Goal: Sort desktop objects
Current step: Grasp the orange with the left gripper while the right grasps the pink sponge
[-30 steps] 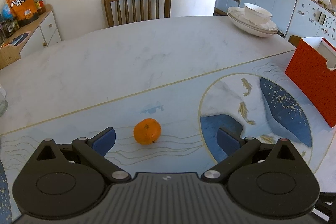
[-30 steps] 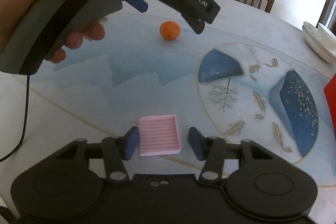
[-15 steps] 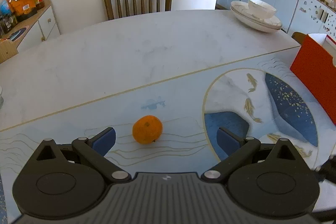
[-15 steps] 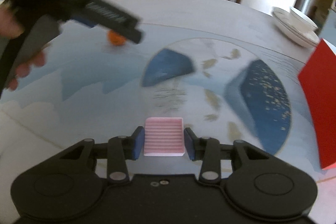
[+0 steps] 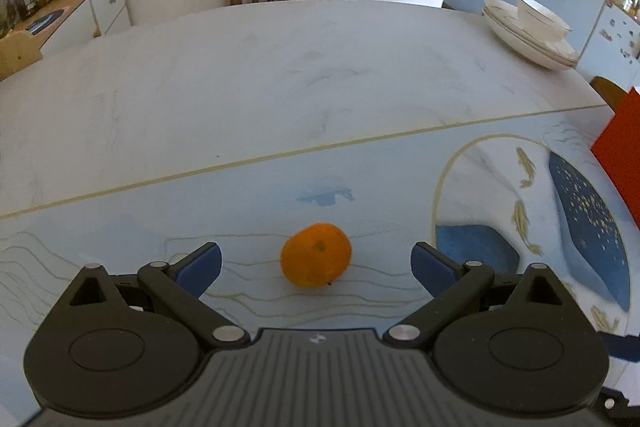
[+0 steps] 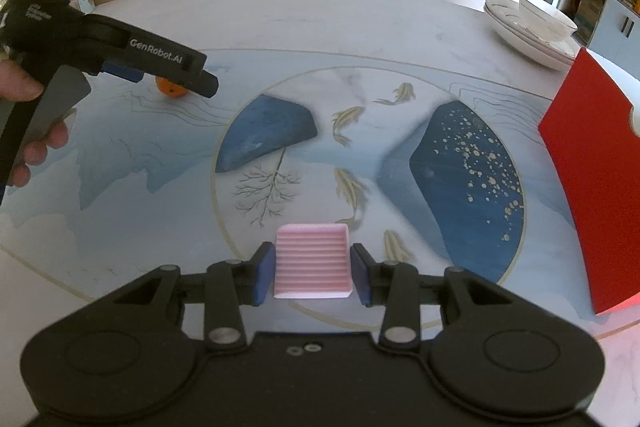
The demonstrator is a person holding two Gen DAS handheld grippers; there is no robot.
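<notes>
Left gripper (image 5: 316, 267) has dropped closer to the orange (image 5: 316, 254); right gripper (image 6: 312, 273) now has the pink tray (image 6: 312, 261) squeezed between its pads.
Left jaws are closing from wide, orange between them on the table (image 5: 280, 75), pads clear of it. Pink ridged tray (square, shallow) sits near-centre on the painted mat. Red box (image 6: 592, 195) stands far right, stacked white dishes (image 6: 532, 27) behind it.
</notes>
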